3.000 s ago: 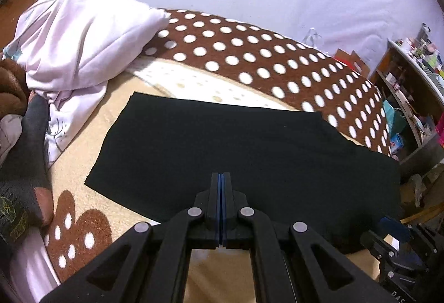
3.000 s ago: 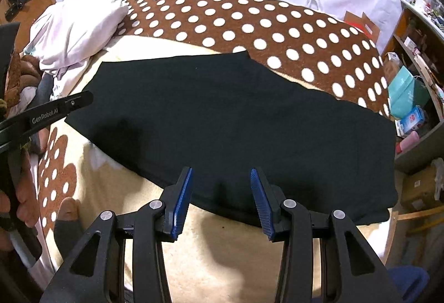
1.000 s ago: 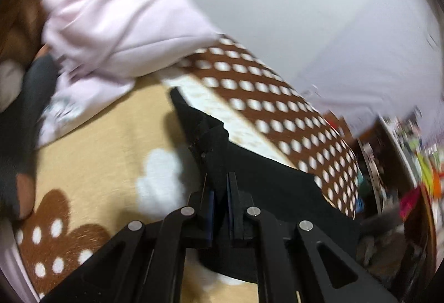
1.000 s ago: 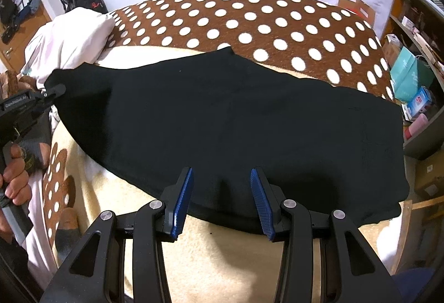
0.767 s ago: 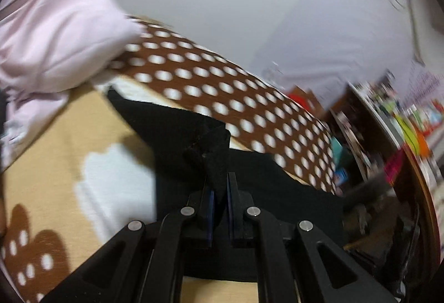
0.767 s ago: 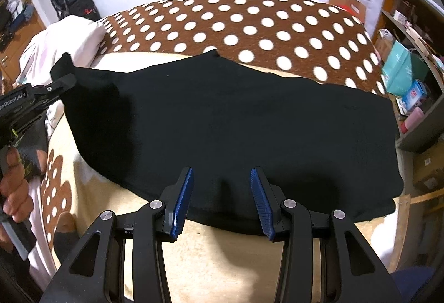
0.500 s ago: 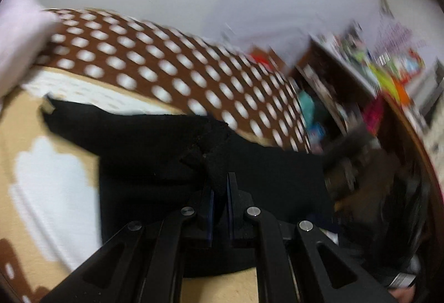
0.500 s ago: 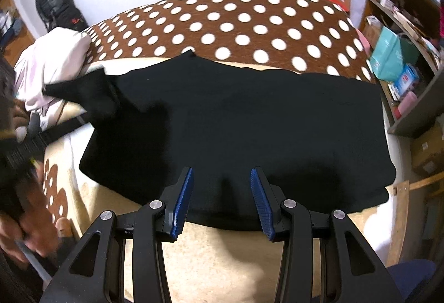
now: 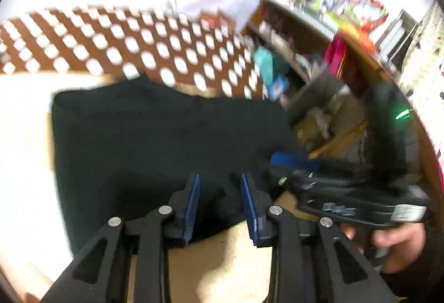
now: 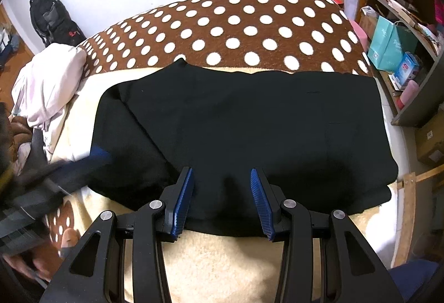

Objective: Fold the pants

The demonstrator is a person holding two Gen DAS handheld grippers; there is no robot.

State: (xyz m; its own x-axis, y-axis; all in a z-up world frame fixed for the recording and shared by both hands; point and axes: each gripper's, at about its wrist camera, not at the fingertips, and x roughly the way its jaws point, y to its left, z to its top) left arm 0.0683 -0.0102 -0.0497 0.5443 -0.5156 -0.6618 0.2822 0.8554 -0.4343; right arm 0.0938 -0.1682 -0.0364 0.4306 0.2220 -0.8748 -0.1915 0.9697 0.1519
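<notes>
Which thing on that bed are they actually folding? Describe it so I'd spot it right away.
Find the bed's brown blanket with white dots. Just in front of it, on the cream part, lie the black pants, spread flat. They are the only plain black cloth there, unlike the pale pink bedding bunched at the left.

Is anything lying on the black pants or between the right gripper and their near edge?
Nothing visible does. The pants lie bare on the blanket, and the right gripper hangs open right over their near edge.
</notes>
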